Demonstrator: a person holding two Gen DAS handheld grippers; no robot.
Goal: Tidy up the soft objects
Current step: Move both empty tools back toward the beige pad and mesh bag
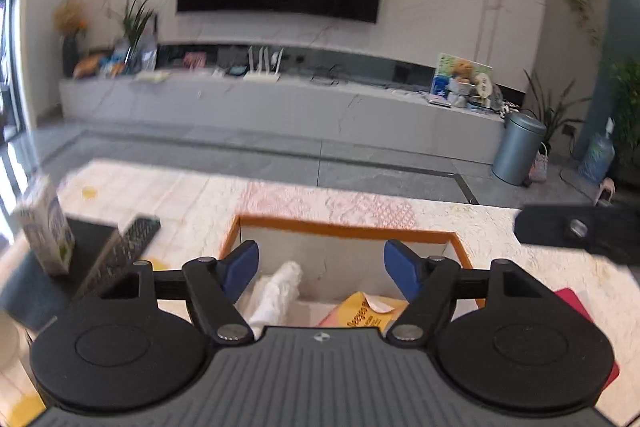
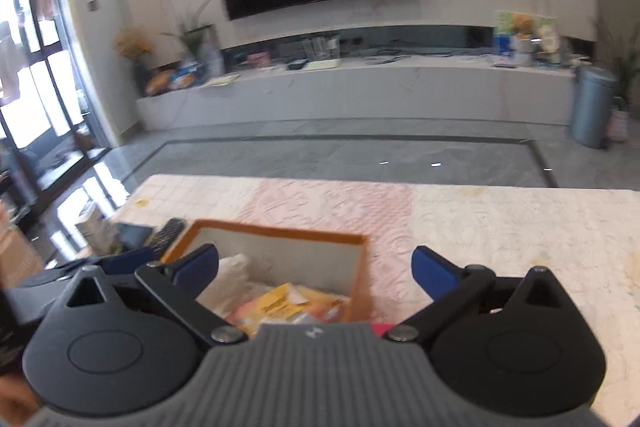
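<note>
An orange-rimmed box (image 1: pixel 344 227) (image 2: pixel 280 229) with pale inner walls stands on the patterned tablecloth. Inside it lie a white soft bundle (image 1: pixel 276 291) (image 2: pixel 232 275) and a yellow packet (image 1: pixel 366 311) (image 2: pixel 280 301). My left gripper (image 1: pixel 322 267) hangs over the box, its blue pads wide apart and nothing between them. My right gripper (image 2: pixel 316 271) is open wide over the box's right wall, also with nothing pressed between its pads. Part of the right gripper's black body (image 1: pixel 576 231) shows at the right edge of the left wrist view.
A milk carton (image 1: pixel 46 223) (image 2: pixel 96 229), a remote (image 1: pixel 124 247) (image 2: pixel 168 233) and a dark pad (image 1: pixel 36 287) lie left of the box. A red flat item (image 1: pixel 576 307) sits to its right. Beyond the table are grey floor, a TV bench and a bin (image 1: pixel 520 147).
</note>
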